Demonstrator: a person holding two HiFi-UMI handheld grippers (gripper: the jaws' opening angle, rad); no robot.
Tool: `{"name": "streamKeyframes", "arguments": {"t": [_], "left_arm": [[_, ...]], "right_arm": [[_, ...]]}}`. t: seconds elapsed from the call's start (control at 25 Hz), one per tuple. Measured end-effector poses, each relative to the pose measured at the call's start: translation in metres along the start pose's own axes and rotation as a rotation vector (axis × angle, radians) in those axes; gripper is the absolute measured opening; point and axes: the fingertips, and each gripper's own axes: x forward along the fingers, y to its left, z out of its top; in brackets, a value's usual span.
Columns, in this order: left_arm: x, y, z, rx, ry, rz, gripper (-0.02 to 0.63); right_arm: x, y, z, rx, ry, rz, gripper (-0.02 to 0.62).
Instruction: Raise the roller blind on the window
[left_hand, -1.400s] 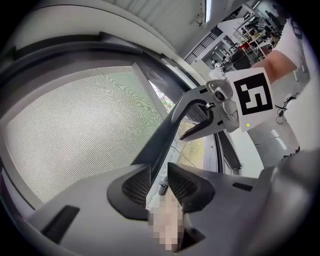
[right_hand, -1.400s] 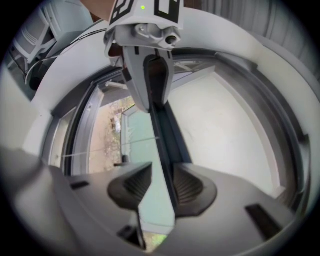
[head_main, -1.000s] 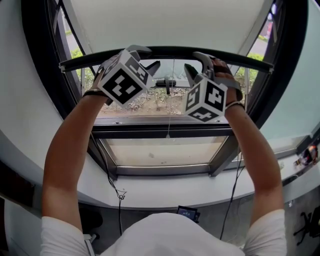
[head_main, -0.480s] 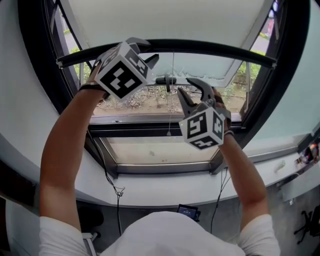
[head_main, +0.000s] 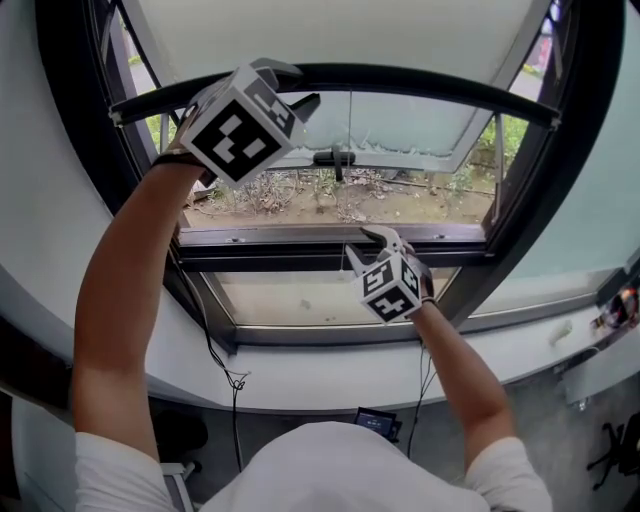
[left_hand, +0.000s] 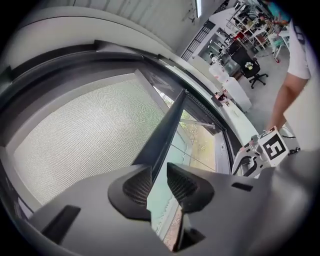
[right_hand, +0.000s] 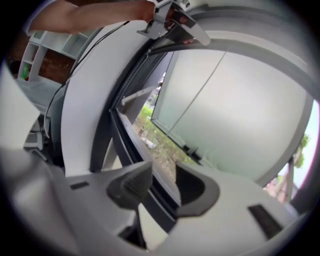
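Upper left, left gripper (head_main: 305, 85) jaws narrow, just closing, bar (head_main: 430, 82) unpinched | right gripper (head_main: 362, 241) apart, empty | we risk bar slipping, blind (head_main: 330, 30) dropping.

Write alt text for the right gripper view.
The right hand-held gripper holds its grey jaws apart with nothing gripped, aimed at the dark window frame. Beyond, a frosted glass sash stands open outward over green plants; a white sill lies left.
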Motion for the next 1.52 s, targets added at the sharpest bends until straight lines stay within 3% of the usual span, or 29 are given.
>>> {"name": "streamKeyframes", "arguments": {"t": [0.28,0.6,0.68,0.8,1.08,1.52], "left_arm": [[-0.001,0.004,0.003,0.011,0.011,0.002,0.106],[0.001,0.006,0.004,0.016,0.013,0.002,0.106],[0.001,0.007,0.005,0.017,0.011,0.004,0.106],[0.001,0.009,0.006,0.018,0.007,0.005,0.104],[0.001,0.012,0.007,0.031,0.007,0.008,0.098],[-0.012,0.046,0.033,0.049,-0.047,0.098,0.092]], "right_arm": [[0.01,0.017,0.001,0.11,-0.037,0.125,0.15],[0.035,0.014,0.005,0.122,0.004,0.128,0.146],[0.038,0.014,0.006,0.131,0.001,0.123,0.07],[0.039,0.014,0.009,0.145,-0.011,0.122,0.03],[0.041,0.017,0.007,0.152,-0.008,0.142,0.029],[0.039,0.017,0.0,0.15,0.002,0.145,0.029]]}}
